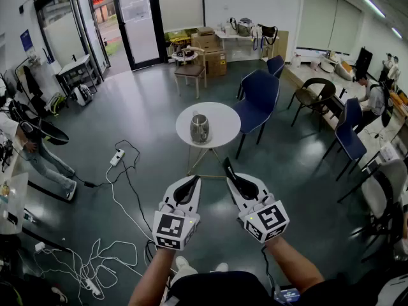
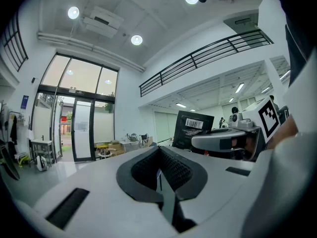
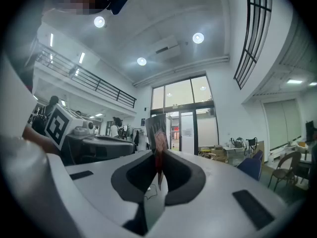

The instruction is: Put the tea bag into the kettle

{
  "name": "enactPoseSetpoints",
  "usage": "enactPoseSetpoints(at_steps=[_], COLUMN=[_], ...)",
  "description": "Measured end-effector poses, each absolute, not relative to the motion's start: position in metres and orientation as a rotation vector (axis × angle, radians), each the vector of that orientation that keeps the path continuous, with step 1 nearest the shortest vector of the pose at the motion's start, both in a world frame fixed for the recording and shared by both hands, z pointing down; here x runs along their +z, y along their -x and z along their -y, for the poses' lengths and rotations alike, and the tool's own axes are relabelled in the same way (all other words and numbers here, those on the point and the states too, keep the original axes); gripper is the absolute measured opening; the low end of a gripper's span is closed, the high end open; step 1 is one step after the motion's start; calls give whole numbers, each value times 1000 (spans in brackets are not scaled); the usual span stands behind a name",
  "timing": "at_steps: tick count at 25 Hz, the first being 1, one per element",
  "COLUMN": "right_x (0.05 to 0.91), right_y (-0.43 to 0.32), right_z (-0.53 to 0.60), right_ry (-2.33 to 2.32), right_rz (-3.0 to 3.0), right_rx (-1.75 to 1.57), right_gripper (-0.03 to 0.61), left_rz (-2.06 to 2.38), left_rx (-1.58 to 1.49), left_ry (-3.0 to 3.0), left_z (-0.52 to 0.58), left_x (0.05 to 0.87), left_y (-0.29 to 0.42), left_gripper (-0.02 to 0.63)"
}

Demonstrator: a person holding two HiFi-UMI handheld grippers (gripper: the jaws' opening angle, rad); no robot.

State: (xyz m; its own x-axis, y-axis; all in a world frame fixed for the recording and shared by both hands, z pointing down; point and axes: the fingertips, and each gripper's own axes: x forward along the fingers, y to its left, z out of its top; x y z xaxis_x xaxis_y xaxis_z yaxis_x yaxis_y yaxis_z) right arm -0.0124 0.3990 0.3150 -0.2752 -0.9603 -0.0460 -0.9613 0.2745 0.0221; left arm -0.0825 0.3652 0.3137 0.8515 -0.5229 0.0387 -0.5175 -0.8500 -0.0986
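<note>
A steel kettle (image 1: 199,128) stands on a small round white table (image 1: 224,115) ahead of me. Both grippers hover side by side, short of the table and above the floor. My right gripper (image 1: 231,176) is shut on a dark tea bag packet (image 1: 227,168), which sticks up from between its jaws. The right gripper view shows that packet (image 3: 157,133) pinched upright in the right gripper (image 3: 157,165). My left gripper (image 1: 193,181) is shut and holds nothing. In the left gripper view, its jaws (image 2: 159,175) meet, and the packet (image 2: 192,129) shows a barcode off to the right.
A blue chair (image 1: 258,99) stands close behind the table on the right, with more chairs (image 1: 349,136) and desks further right. Cables and a power strip (image 1: 116,157) trail over the floor on the left. A person (image 1: 35,152) sits at the left edge.
</note>
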Motion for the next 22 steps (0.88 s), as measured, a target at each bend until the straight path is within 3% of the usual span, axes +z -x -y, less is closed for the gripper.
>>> enactPoseSetpoints(at_steps=[22], right_x=[325], right_y=[-8], right_z=[-388], right_ry=[1792], right_rz=[-2525], right_rx=[12], right_gripper=[38], left_rz=[-910], left_rx=[-69], left_ry=[2956], left_z=[-349], left_x=[319], left_y=[70], left_gripper=[15])
